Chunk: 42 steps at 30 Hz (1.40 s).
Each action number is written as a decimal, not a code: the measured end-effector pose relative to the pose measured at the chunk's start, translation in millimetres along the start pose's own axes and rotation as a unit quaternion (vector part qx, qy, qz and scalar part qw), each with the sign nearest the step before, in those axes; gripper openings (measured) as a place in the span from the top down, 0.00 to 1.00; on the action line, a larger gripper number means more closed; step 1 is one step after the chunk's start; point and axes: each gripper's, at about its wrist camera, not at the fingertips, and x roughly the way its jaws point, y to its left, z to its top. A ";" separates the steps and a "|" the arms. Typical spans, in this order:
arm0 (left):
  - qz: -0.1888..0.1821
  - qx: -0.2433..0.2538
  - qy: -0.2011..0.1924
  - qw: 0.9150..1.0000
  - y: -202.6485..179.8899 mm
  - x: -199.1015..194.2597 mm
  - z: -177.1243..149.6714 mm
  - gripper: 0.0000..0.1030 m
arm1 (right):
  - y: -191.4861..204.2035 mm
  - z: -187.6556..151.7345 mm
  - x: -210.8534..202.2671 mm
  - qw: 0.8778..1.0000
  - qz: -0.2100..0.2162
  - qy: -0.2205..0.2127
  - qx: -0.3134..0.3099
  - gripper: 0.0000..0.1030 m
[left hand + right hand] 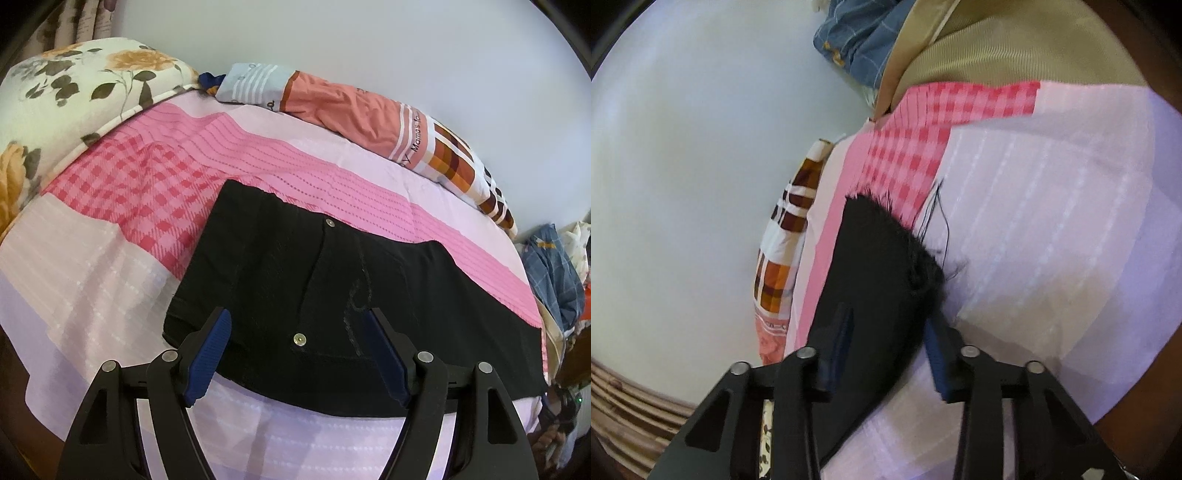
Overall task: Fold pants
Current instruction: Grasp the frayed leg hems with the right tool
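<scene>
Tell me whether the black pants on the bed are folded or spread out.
Spread out, mostly. The black pants lie flat on the pink bedspread, waistband showing, frayed hem at the far end. Lengthwise fold: cannot tell.

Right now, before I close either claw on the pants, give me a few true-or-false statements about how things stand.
1. The black pants lie spread on the pink bedspread. True.
2. The left claw is shut on the waistband. False: it is open, over the waist end.
3. The hem near the right claw is frayed, with loose threads. True.
4. The right claw is shut. False: its jaws stand apart astride the leg end.
5. The floral pillow rests on the pants. False: it lies apart.
</scene>
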 end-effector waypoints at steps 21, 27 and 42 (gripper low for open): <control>0.003 0.019 0.005 1.000 -9.7 3.0 -4.9 0.27 | -27.0 4.2 16.6 0.991 0.026 0.025 0.126 0.97; 0.001 0.005 0.005 1.000 -4.0 1.5 -3.8 0.27 | -1.1 3.9 13.8 0.998 -0.031 0.018 0.048 0.95; 0.006 0.012 0.013 1.000 -6.6 4.2 -4.2 0.27 | 0.3 4.5 13.0 0.998 -0.009 0.009 0.064 0.94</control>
